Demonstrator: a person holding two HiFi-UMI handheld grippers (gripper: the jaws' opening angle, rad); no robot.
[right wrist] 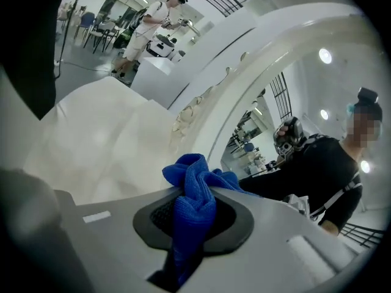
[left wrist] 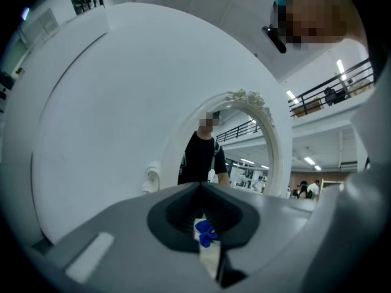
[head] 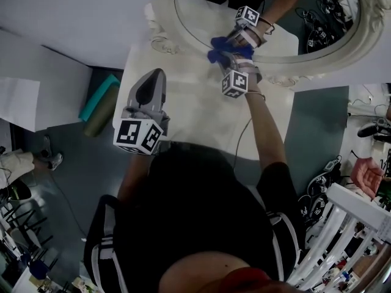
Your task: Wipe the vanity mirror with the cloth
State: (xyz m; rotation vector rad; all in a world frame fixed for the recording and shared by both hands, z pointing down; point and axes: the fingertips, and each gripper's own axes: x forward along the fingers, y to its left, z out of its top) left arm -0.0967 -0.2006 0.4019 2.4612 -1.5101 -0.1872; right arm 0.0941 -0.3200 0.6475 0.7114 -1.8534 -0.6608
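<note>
The right gripper [head: 227, 55] pinches the blue cloth [head: 221, 46] at the lower edge of the vanity mirror [head: 201, 14]. At its 8 o'clock, the left gripper [head: 153, 84], jaws pressed together, hangs over the white table [head: 189, 127].

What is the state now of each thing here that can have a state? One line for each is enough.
Left gripper: shut, empty, away from the mirror.
Right gripper: shut on the cloth.
Cloth: bunched up, held at the mirror's lower edge.
Mirror: upright on the table.
</note>
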